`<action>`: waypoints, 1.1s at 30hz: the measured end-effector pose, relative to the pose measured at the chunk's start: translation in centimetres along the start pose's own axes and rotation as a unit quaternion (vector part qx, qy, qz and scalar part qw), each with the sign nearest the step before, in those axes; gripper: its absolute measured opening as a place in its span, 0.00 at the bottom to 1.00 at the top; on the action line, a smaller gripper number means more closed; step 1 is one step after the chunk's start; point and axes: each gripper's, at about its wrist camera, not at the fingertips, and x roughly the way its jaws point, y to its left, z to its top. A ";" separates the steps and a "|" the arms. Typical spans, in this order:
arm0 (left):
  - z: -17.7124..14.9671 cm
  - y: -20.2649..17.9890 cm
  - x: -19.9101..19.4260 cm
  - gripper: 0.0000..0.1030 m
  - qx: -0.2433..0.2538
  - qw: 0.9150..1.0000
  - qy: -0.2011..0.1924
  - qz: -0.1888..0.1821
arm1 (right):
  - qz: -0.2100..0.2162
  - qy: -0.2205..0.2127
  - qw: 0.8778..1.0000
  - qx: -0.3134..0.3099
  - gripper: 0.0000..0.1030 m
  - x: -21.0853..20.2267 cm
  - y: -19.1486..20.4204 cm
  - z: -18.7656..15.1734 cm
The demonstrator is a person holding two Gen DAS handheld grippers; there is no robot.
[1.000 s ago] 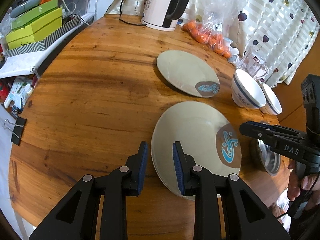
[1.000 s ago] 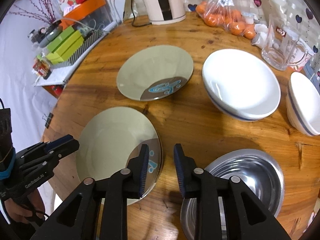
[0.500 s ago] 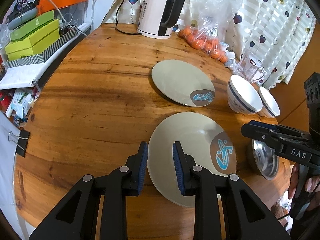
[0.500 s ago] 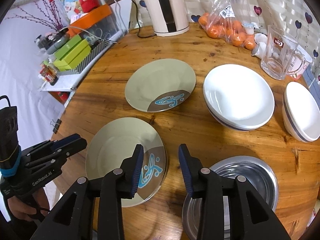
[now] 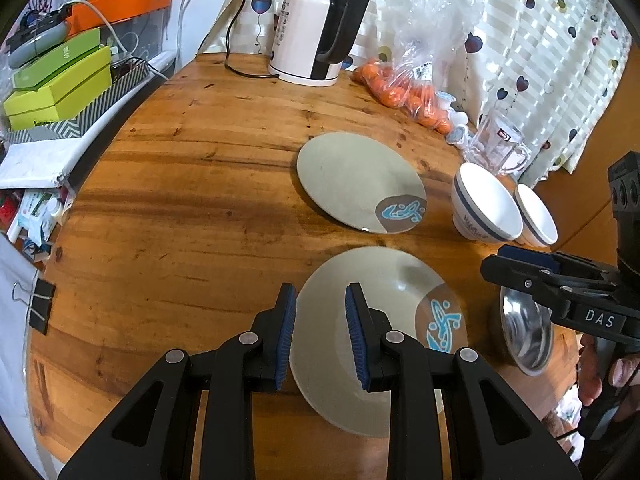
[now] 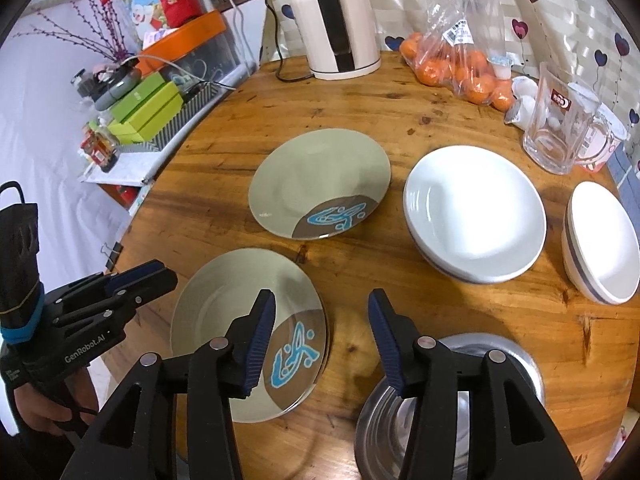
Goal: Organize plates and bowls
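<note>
Right gripper (image 6: pixel 322 336) jaws just opening, nothing between, above near plate (image 6: pixel 224 320); steel bowl (image 6: pixel 516 364) beside. Left gripper (image 5: pixel 320 334) narrowly open, empty, over same plate's edge.

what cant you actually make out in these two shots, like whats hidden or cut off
- Steel bowl: near rim hidden by the right gripper in the right wrist view.
- Near plate: its near edge is covered by the left gripper in the left wrist view.
- Glass mug: label too small to read.
</note>
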 end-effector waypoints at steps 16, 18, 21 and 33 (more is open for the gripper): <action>4.0 0.7 1.8 0.35 -0.017 1.000 -0.007 -0.025 | -0.016 -0.010 1.000 -0.019 0.47 0.6 -1.2 4.7; 4.3 0.7 2.0 0.37 -0.019 0.999 -0.006 -0.028 | -0.016 -0.010 1.000 -0.019 0.47 0.8 -1.5 5.4; 5.1 0.8 2.7 0.38 -0.022 0.999 -0.005 -0.032 | -0.020 -0.009 0.999 -0.024 0.47 1.3 -1.8 6.4; 7.3 1.4 5.1 0.39 -0.044 0.998 0.006 -0.043 | -0.022 0.008 0.999 -0.047 0.47 3.7 -2.7 10.2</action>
